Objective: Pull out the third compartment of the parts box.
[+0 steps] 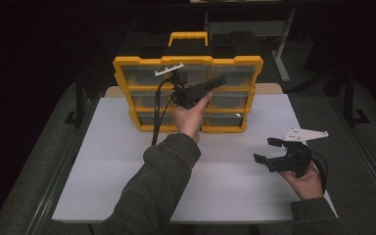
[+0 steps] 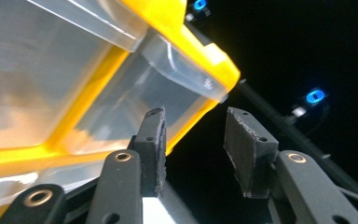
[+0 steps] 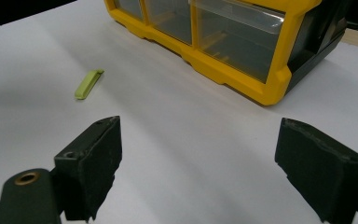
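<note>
Standing upright at the table's far side, the yellow drawer cabinet [image 1: 188, 93] faces the left gripper [image 2: 193, 144], jaws half-spread and empty beside a clear drawer [image 2: 158, 93], probably to pull it, while the right gripper [image 1: 274, 149] waits wide open nearer the person.

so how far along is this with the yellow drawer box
Early. The yellow drawer box stands upright on the table, its clear drawers looking closed, so nothing seems done. In hand: the left claw is raised at an upper drawer, nothing between its jaws. Left: the right claw waits open, and a small green piece lies untouched.
</note>
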Tool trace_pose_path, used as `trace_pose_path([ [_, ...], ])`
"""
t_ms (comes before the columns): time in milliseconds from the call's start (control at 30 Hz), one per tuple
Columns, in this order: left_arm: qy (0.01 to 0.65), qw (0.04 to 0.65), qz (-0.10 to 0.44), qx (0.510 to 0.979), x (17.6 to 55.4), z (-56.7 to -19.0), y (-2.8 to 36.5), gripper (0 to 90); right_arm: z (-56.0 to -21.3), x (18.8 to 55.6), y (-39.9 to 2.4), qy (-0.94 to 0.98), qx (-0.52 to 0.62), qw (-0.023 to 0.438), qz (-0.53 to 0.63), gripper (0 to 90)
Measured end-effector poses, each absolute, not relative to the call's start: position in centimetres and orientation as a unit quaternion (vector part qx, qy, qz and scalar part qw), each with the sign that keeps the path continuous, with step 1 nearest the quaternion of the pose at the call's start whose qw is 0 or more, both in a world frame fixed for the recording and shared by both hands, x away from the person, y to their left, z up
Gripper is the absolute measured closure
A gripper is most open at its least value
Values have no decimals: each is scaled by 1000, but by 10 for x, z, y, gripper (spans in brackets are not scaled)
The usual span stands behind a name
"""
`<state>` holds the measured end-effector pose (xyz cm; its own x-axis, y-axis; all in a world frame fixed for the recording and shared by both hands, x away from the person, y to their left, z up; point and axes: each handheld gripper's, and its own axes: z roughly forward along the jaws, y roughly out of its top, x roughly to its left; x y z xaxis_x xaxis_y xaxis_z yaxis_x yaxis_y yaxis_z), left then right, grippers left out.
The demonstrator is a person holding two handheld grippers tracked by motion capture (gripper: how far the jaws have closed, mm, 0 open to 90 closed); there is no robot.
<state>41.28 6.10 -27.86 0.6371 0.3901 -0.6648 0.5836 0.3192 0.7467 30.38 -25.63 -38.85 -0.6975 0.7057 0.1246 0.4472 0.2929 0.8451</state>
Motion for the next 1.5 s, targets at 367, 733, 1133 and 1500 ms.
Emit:
trace_pose_path([
  [367,420,715,-56,556,419,-281,44,711,-387,303,-259,787,364,138,479,141],
  [733,424,722,-50,545,425,-282,34,787,-384,303,-263,783,363,140,486,141],
  [1133,429,726,-69,533,424,-284,35,806,-384,303,-264,782,362,141,487,142],
  [1500,432,730,-83,523,420,-286,40,808,-385,304,-263,784,362,140,485,141],
])
